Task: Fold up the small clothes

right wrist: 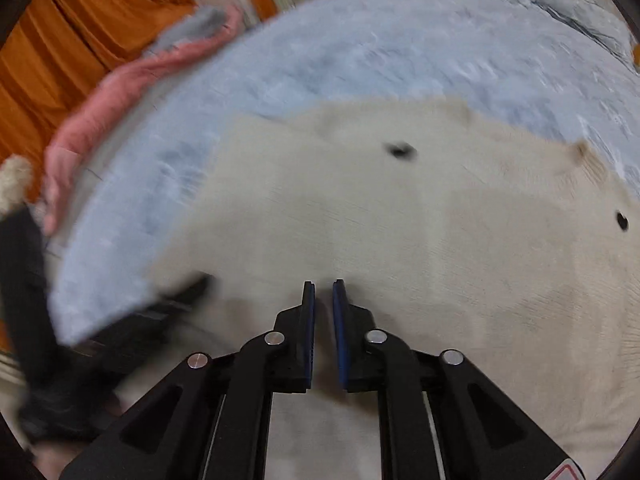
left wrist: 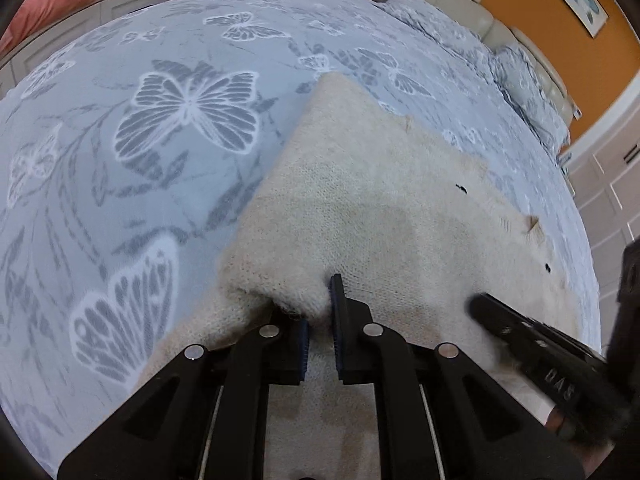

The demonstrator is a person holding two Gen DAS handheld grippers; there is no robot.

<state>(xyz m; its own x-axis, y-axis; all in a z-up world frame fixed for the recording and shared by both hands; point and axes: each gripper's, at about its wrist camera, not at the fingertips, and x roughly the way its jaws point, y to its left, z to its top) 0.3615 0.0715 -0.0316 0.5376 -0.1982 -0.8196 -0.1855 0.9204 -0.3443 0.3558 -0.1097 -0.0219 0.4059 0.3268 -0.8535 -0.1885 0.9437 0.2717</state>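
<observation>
1. On the bed [left wrist: 200,60], spread with a butterfly-print cover, lies the sweater [left wrist: 380,200], a cream knit with small dark buttons; its far end points toward the headboard.
2. Left gripper [left wrist: 318,312] is clamped on a bunched fold at the sweater's near-left edge, with cloth pinched between its blue pads and lifted a little off the layer below.
3. Right gripper [right wrist: 323,300] hovers over the sweater's near middle, fingers nearly together with a thin gap and nothing between them. This view is blurred, so I cannot tell whether it touches the knit.
4. Progress, as I judge it: a first side fold is under way, the left edge raised but not laid across. The body of the sweater lies mostly flat and unfolded.
5. Left to do: carry that edge over, fold the other side, then double it lengthwise.
6. Beyond the bed's far-left edge lies a pink garment [right wrist: 120,92], untouched.
</observation>
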